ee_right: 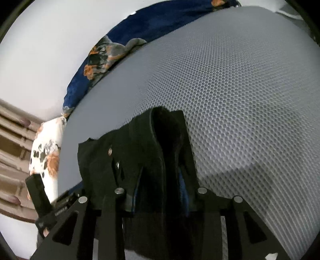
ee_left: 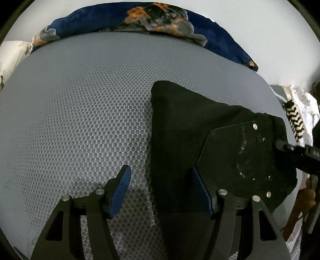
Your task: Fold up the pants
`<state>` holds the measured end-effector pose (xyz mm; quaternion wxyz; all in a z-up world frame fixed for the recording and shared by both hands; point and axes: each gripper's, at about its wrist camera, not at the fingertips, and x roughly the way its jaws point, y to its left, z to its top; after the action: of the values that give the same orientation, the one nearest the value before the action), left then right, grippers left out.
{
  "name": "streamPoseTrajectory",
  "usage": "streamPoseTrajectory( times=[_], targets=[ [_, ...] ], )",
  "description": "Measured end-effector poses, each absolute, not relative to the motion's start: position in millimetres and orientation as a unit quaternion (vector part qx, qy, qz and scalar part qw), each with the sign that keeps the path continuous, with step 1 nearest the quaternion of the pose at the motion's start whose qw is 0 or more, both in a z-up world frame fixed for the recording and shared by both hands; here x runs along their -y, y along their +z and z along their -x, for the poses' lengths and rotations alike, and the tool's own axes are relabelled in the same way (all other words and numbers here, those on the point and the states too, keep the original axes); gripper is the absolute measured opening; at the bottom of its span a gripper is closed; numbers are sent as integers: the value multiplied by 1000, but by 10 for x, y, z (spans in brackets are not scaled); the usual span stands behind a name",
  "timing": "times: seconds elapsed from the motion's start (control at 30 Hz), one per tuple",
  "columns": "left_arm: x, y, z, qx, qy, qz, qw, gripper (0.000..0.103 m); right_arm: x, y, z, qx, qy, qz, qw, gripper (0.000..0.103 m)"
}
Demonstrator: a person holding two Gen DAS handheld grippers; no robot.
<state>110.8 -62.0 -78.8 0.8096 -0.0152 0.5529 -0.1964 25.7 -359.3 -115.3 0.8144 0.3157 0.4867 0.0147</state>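
the grey honeycomb bed point(ee_left: 80, 120) fills both views, a floral blanket point(ee_left: 160, 18) bunched at 12 o'clock. the black pants point(ee_left: 190, 130) are laid folded toward 3 o'clock in the left view, one end lifted. the right tongs point(ee_right: 160, 198) are pinched on bunched cloth, likely to carry a fold over. the left tongs point(ee_left: 160, 192) are spread astride the pants' edge, seemingly ready to pin it.

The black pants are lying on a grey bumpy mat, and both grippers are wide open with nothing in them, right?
Not quite. Only the left gripper is open and empty. The right wrist view shows the right gripper with black pants bunched between its fingers. The pants do lie on the grey honeycomb-textured mat.
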Motion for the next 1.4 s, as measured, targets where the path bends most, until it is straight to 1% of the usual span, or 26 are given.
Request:
streamPoseTrajectory(
  times=[0.23, 0.43, 0.53, 0.63, 0.73, 0.77, 0.97, 1.2, 1.4],
  targets=[
    [596, -761, -974, -555, -198, 2, 808, 64, 3426, -943, 85, -485, 2, -260, 835, 32],
    [618, -736, -745, -557, -209, -13, 804, 64, 3333, -948, 209, -491, 20, -259, 831, 32],
    [627, -722, -631, -556, -215, -18, 803, 64, 3341, -1012, 233, -496, 20, -269, 825, 30],
    [637, -704, -545, -554, -219, -24, 803, 64, 3339, -978, 300, -488, 19, -270, 829, 22],
    [652, -686, -513, -552, -223, -30, 803, 64, 3311, -914, 357, -480, 16, -274, 833, 18],
    [643, -671, -489, -551, -224, -31, 803, 64, 3297, -888, 372, -477, 12, -272, 835, 10],
    [639, -593, -390, -544, -235, -45, 804, 64, 3259, -877, 417, -482, 0, -259, 837, 10],
    [696, -684, -321, -549, -232, -68, 800, 64, 3291, -1063, 380, -497, -18, -256, 829, 9],
    [733, -744, -375, -557, -229, -62, 796, 64, 3294, -1090, 355, -499, -19, -258, 827, 10]
  ],
)
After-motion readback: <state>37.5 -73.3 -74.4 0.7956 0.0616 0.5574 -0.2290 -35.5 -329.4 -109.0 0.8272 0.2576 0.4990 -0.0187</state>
